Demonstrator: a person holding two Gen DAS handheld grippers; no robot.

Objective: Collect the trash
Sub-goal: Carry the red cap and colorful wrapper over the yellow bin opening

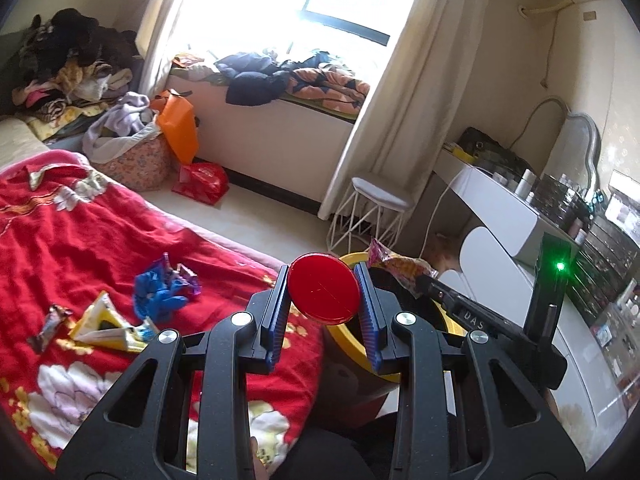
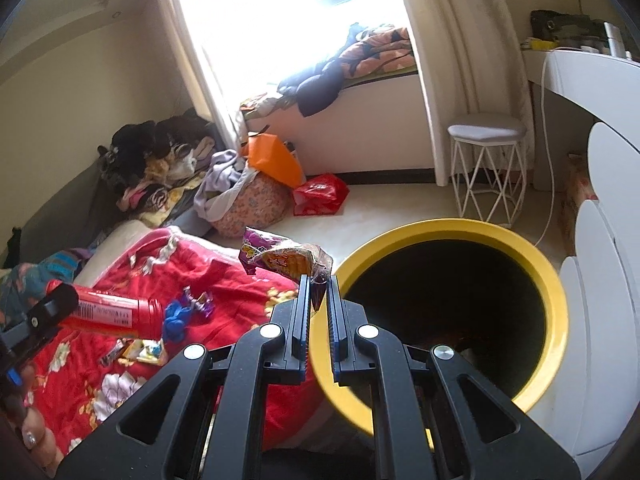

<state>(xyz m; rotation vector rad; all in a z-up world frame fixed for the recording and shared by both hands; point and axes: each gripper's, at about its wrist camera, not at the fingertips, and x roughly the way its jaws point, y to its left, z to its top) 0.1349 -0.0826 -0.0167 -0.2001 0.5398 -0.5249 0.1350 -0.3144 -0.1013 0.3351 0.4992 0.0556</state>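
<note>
Here, the left gripper [image 1: 324,300], its ribbed blue fingers [image 1: 276,316] pressing both sides, is clamping a red plastic canister [image 1: 324,294] whose flat round end is facing the camera. The right gripper [image 2: 318,300], fingers nearly together, is pinching a crinkly purple and orange snack wrapper [image 2: 280,260] beside the yellow rim of a round, dark-walled trash bin [image 2: 520,240]. More crumpled wrappers [image 1: 168,288] are lying on the bed's red floral blanket [image 1: 80,240], just left of the bin
</note>
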